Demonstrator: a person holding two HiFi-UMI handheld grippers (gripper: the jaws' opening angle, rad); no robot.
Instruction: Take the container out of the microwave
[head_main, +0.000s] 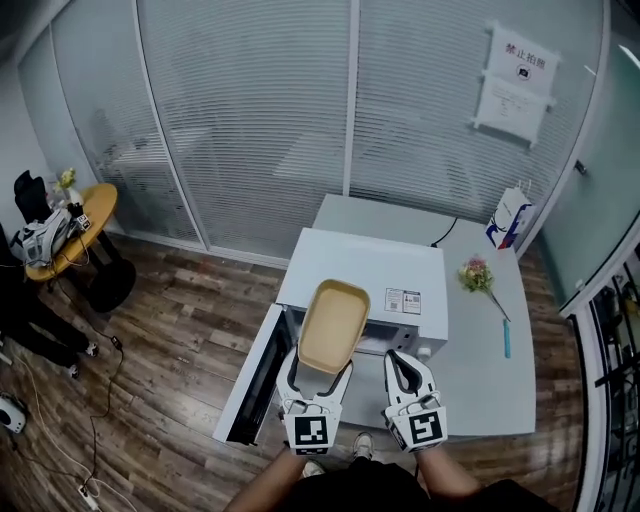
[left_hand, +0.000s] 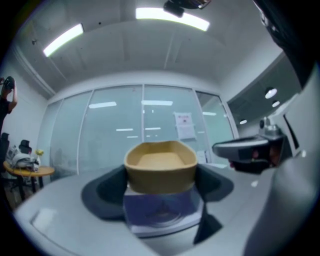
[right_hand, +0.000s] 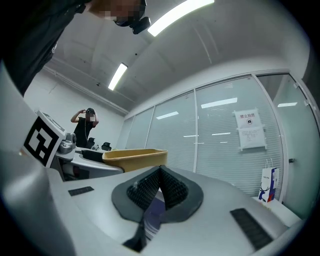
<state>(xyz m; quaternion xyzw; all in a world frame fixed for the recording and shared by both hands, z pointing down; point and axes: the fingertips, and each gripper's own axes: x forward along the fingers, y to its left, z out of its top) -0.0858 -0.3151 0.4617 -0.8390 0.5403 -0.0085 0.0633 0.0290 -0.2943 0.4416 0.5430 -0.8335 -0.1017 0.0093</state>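
A tan oblong container (head_main: 333, 325) hangs above the white microwave (head_main: 372, 272), tilted up toward me. My left gripper (head_main: 320, 368) is shut on its near end, one finger on each side. In the left gripper view the container (left_hand: 160, 167) fills the space between the dark pads (left_hand: 107, 190) and looks empty. My right gripper (head_main: 403, 362) hovers just right of it, shut with nothing held. Its ribbed pads (right_hand: 172, 189) meet, and the container (right_hand: 135, 157) shows to their left.
The microwave door (head_main: 255, 375) hangs open toward the left. On the grey table (head_main: 480, 380) lie a flower (head_main: 477, 274) and a blue pen (head_main: 506, 340), with a paper bag (head_main: 510, 218) at the back. A glass wall stands behind. A round yellow table (head_main: 75, 225) is far left.
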